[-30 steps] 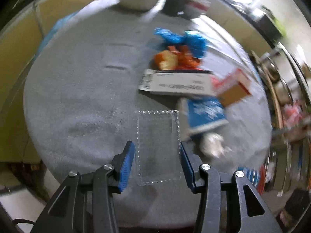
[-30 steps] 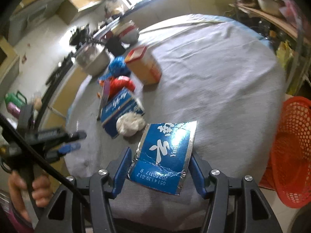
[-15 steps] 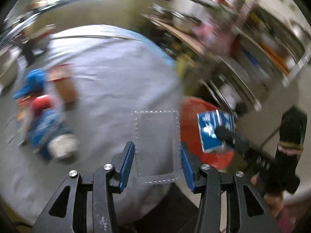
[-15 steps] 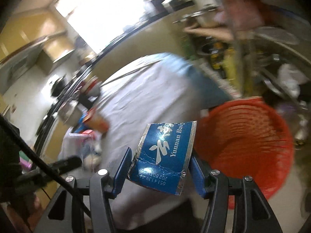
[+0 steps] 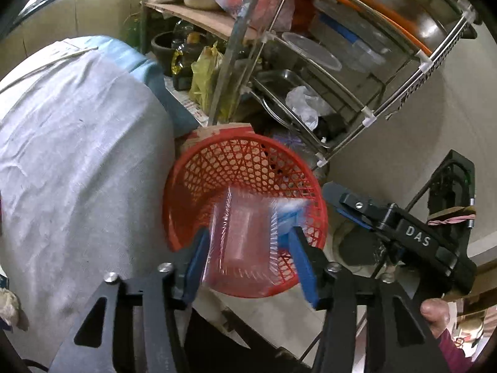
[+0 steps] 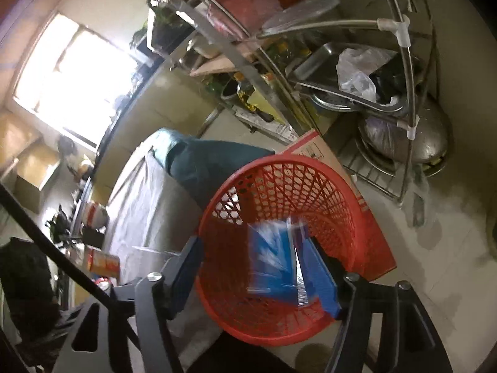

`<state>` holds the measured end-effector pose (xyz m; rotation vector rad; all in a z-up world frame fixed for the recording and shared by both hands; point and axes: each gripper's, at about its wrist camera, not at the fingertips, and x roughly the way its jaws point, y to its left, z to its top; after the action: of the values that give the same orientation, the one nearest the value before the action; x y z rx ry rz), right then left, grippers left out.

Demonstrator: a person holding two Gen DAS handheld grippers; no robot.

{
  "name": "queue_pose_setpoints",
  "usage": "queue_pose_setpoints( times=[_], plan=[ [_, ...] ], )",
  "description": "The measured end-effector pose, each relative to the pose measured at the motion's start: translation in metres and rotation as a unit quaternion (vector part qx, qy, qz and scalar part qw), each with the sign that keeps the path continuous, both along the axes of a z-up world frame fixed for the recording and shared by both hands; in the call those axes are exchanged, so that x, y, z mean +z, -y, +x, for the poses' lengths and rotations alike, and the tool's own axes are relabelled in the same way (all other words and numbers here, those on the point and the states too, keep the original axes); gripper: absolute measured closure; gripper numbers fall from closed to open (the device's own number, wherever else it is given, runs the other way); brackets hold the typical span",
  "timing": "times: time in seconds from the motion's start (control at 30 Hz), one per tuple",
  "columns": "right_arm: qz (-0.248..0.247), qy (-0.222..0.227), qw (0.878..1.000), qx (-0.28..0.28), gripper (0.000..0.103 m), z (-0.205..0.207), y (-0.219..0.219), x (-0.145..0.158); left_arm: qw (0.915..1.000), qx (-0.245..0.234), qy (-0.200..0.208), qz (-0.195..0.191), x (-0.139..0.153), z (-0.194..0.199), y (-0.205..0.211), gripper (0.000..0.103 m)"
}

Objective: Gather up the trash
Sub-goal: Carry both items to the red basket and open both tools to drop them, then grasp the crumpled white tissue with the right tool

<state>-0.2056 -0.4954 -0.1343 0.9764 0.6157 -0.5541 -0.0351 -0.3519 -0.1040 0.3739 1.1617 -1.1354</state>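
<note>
We see the clear plastic tray (image 5: 240,239) and the blue wrapper (image 6: 273,258) blurred above the red basket (image 5: 198,171), between opening tongs. Left tongs (image 5: 248,258) and right tongs (image 6: 261,272) no longer press them. More trash seems to wait on the counter (image 5: 77,155) beside the basket.
</note>
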Motion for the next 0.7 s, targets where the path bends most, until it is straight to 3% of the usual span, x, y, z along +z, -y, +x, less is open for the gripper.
queue_pose_setpoints(
  times=[0.2,0.37,0.5,0.7],
  plan=[
    [-0.023,0.017,1.000,0.010,0.031,0.011,-0.015,0.011,0.9989,0.040,0.024,-0.005,0.007,0.018,-0.039,0.042],
    [-0.071,0.036,0.993,0.087,0.031,0.048,-0.056,0.029,0.9910,0.121,0.057,0.010,0.009,0.042,-0.121,0.041],
    [-0.080,0.050,0.983,0.158,0.031,0.086,-0.097,0.038,0.9748,0.210,0.073,0.013,0.009,0.067,-0.203,0.038],
    [-0.090,0.043,0.957,0.272,0.031,0.151,-0.169,0.045,0.9339,0.348,0.081,0.019,0.005,0.112,-0.323,0.035]
  ],
)
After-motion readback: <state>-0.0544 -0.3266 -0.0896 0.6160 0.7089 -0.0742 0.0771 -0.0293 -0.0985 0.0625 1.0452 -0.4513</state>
